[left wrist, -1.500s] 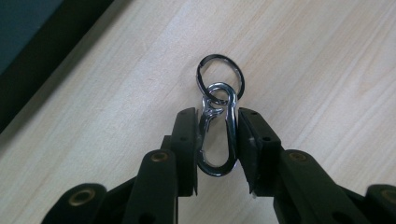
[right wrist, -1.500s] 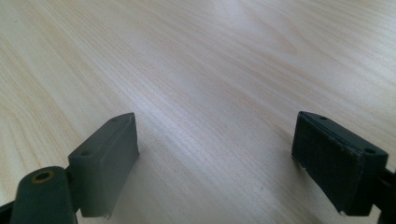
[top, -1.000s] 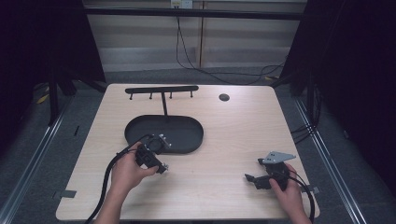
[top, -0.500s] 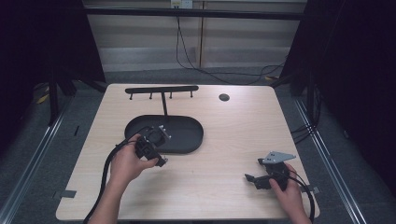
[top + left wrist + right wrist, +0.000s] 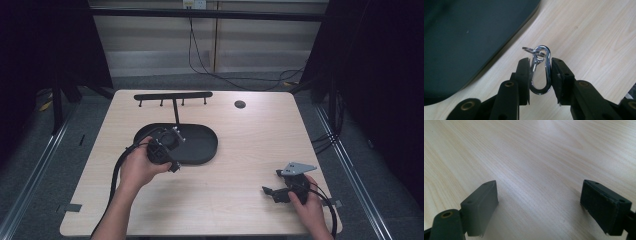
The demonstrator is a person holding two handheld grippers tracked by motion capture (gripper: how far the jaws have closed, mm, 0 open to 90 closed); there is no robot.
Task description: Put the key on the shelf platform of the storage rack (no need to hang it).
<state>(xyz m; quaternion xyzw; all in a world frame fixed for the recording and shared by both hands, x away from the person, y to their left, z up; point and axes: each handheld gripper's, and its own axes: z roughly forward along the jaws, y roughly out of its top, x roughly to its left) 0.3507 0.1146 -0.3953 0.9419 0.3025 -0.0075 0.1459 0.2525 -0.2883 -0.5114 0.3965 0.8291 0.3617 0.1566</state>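
High view: the left gripper [image 5: 167,142] hangs over the near edge of the black oval tray [image 5: 200,145], just above the wooden table [image 5: 225,210]. The T-shaped hook rack [image 5: 173,96] rises from the tray beyond it. Right of the left gripper lies a broad stretch of bare tabletop. The right gripper [image 5: 274,192] rests low near the table's front right corner, well apart from the left one, with the table's edge close behind it.

Left gripper view: the left gripper [image 5: 540,75] is clamped on a silver carabiner clip [image 5: 540,72] — one pad on each long side. The clip's small ring end sticks out past the jaw tips. The tray's curved edge [image 5: 506,47] runs just to the left; bare wood lies ahead and to the right.

Right gripper view: the right gripper [image 5: 539,205] has its jaws spread wide with nothing between them — bare wood ahead and on both sides.
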